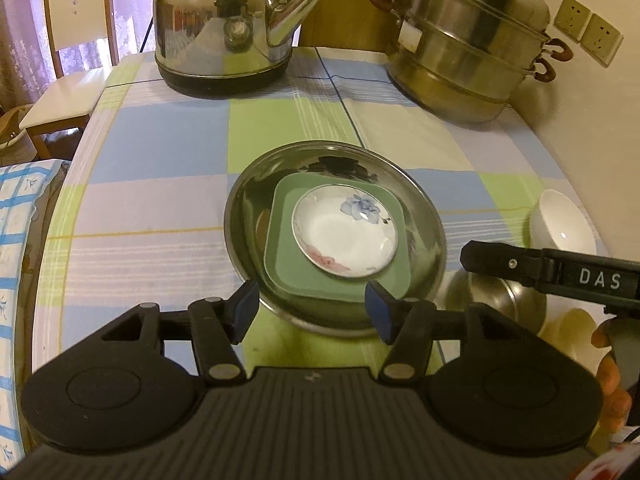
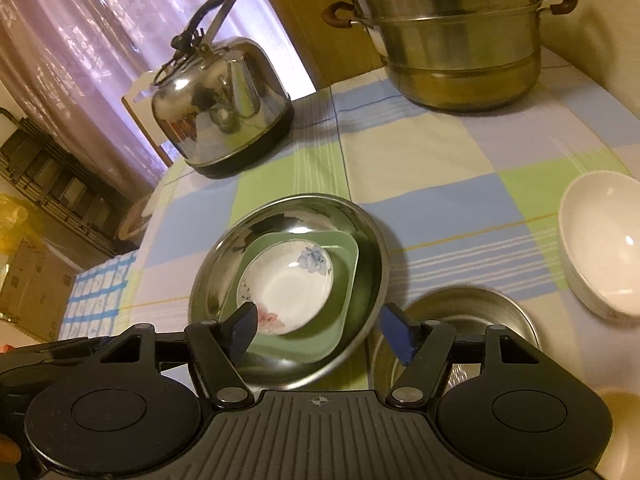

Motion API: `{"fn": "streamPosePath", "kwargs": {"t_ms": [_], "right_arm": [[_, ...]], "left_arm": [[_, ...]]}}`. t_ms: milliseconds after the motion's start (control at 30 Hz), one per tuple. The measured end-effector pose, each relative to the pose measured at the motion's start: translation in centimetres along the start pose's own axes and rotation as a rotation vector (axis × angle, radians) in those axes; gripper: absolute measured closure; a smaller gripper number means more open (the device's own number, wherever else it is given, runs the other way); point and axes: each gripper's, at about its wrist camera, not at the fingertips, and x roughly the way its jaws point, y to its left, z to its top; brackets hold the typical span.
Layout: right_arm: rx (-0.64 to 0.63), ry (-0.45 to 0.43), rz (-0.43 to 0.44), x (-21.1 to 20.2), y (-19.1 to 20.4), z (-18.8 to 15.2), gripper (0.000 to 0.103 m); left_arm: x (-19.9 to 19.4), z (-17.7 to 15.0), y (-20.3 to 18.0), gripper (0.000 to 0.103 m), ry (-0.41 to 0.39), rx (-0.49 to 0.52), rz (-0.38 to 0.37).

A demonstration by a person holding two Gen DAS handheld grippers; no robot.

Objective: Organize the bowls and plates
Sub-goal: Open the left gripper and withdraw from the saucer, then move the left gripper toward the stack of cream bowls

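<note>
A wide steel plate (image 1: 248,208) lies mid-table with a green square plate (image 1: 288,264) in it and a small white floral dish (image 1: 346,236) on top. My left gripper (image 1: 312,314) hovers open over the stack's near rim, nothing between its blue pads. In the right wrist view the same steel plate (image 2: 372,240), green plate (image 2: 344,280) and floral dish (image 2: 284,288) sit just beyond my right gripper (image 2: 320,332), which is open and empty. A small steel bowl (image 2: 472,312) sits right of the stack, and a white bowl (image 2: 600,240) farther right.
A steel kettle (image 1: 224,28) stands at the back left and a stacked steamer pot (image 1: 468,48) at the back right of the checked tablecloth (image 1: 160,140). A chair (image 1: 72,60) stands past the left table edge. A wall runs along the right.
</note>
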Motion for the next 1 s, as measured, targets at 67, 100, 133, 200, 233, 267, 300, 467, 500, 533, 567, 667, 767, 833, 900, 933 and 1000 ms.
{"fn": "streamPosePath", "kwargs": {"t_ms": [67,100,133,200,233,267,300,467,500,533,567,667,767,833,900,933,1000], "right_arm": [[0.000,-0.004,0.005,-0.8,0.0,-0.5,0.034],[-0.003,-0.006,0.007,-1.2,0.0,-0.8,0.034],[-0.007,-0.008,0.009,-1.7,0.0,-1.2,0.034],[-0.013,-0.010,0.012,-2.5,0.0,-1.8,0.034],[-0.017,-0.009,0.014,-2.9,0.0,-2.0,0.034],[-0.023,-0.008,0.017,-3.4,0.0,-2.4,0.034],[-0.029,-0.006,0.019,-3.8,-0.1,-2.7,0.034],[-0.062,0.007,0.015,-5.8,-0.5,-4.4,0.034],[-0.063,0.012,0.013,-6.2,-0.7,-4.6,0.034],[-0.065,0.017,0.012,-6.5,-0.9,-4.9,0.034],[-0.065,0.022,0.011,-6.8,-1.1,-5.2,0.034],[-0.067,0.036,-0.001,-7.9,-1.9,-6.0,0.034],[-0.067,0.048,-0.010,-9.0,-2.9,-6.9,0.034],[-0.061,0.059,-0.020,-9.7,-3.7,-7.4,0.034],[-0.053,0.067,-0.031,-10.5,-4.5,-8.1,0.034],[-0.049,0.068,-0.038,-10.9,-5.0,-8.4,0.034],[-0.044,0.074,-0.048,-11.7,-5.6,-8.8,0.034]], "left_arm": [[-0.6,-0.5,-0.3,0.046,-0.002,-0.003,-0.006],[-0.9,-0.7,-0.5,0.046,-0.003,-0.005,-0.010],[-1.2,-0.9,-0.7,0.046,-0.003,-0.007,-0.014],[-1.7,-1.4,-1.1,0.046,-0.001,-0.005,-0.018],[-2.0,-1.6,-1.3,0.046,-0.002,-0.002,-0.019],[-2.3,-1.9,-1.6,0.046,-0.004,0.002,-0.019],[-2.6,-2.2,-1.9,0.046,-0.004,0.007,-0.021],[-3.8,-3.6,-3.3,0.046,0.004,0.021,-0.045],[-4.0,-3.9,-3.7,0.046,0.005,0.026,-0.050],[-4.2,-4.1,-4.1,0.046,0.007,0.034,-0.055],[-4.3,-4.4,-4.5,0.046,0.009,0.040,-0.061],[-4.7,-5.0,-5.6,0.046,0.015,0.054,-0.075],[-5.1,-5.6,-6.7,0.046,0.018,0.064,-0.091],[-5.2,-6.0,-7.5,0.046,0.021,0.070,-0.103],[-5.5,-6.6,-8.4,0.046,0.024,0.077,-0.114],[-5.6,-6.9,-8.8,0.046,0.026,0.081,-0.118],[-5.7,-7.4,-9.7,0.046,0.032,0.088,-0.127]]}}
